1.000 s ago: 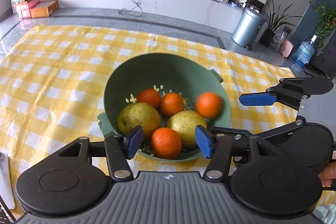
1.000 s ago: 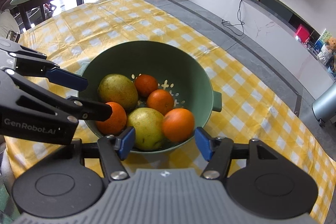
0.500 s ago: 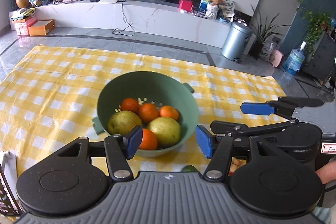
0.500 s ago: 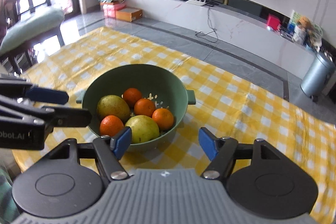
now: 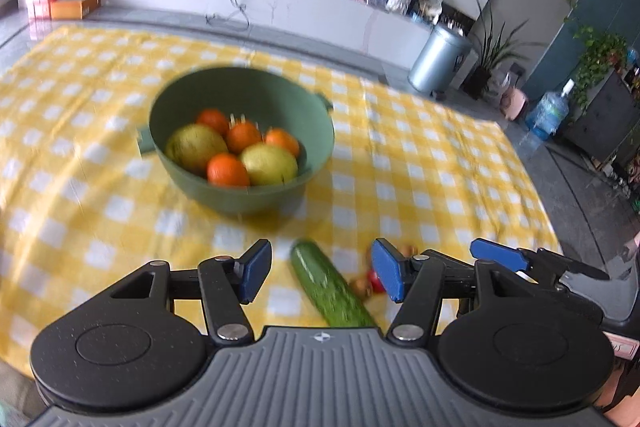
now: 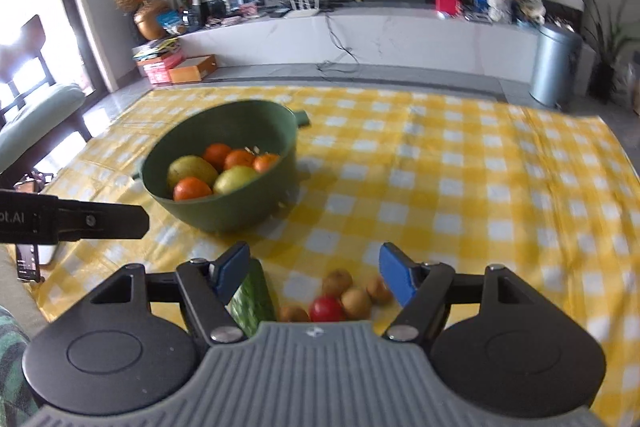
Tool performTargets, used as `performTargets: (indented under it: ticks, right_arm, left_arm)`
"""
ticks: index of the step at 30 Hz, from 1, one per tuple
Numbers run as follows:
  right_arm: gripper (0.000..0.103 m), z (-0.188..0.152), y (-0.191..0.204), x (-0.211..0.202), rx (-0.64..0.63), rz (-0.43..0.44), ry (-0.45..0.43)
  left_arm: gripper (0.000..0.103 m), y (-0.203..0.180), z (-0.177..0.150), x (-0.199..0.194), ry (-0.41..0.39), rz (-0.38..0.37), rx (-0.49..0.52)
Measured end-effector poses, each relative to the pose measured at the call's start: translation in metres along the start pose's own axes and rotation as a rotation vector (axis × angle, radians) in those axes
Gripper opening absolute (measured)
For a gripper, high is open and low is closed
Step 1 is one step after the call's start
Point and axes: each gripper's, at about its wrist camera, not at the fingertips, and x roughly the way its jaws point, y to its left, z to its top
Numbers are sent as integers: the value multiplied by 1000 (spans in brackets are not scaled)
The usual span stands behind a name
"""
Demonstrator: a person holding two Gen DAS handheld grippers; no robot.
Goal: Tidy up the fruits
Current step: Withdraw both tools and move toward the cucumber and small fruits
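2 empty tongs (image 5: pixel 318 277) (image 6: pixel 314 273) hover apart from fruit bowl (image 5: pixel 240 187).

From my remote station I read the tablecloth (image 6: pixel 460 187) as thin woven cloth, matt, yellow-and-white checked, faintly creased. The green colander bowl (image 5: pixel 240 195) looks like moulded plastic with a smooth satin finish. The oranges (image 5: pixel 227 169) show dimpled, slightly glossy peel; the pears (image 6: pixel 191 169) a duller yellow-green skin. The cucumber (image 5: pixel 332 287) is glossy and dark green. The left gripper (image 5: pixel 318 275) and right gripper (image 6: pixel 314 273) carry matt black plastic links, bright metal pivot pins, smooth blue pads and a ribbed grey body. The bin (image 6: pixel 554 65) appears to be brushed metal; the wall cladding, polished marble.
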Motion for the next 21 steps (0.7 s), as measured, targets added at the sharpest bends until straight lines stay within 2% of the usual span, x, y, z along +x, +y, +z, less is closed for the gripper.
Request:
performTargets:
  ticks: [6,10,15,21]
  right_arm:
    - [69,-35,-20,4,87,-60,28]
    - [69,-43,-29,2,137,-82,5]
    - [68,-43,-38,5,190,-74,-23]
    - [63,-41,-52,13,285,-25,-11]
  left_arm:
    - [68,-4,-22,15,47,-13,-39]
    - [68,-3,-33,30,83,-16,-100]
    - [68,-7,-44,49,113,-7,-146]
    - [68,-26,-53,72,146,38,-102]
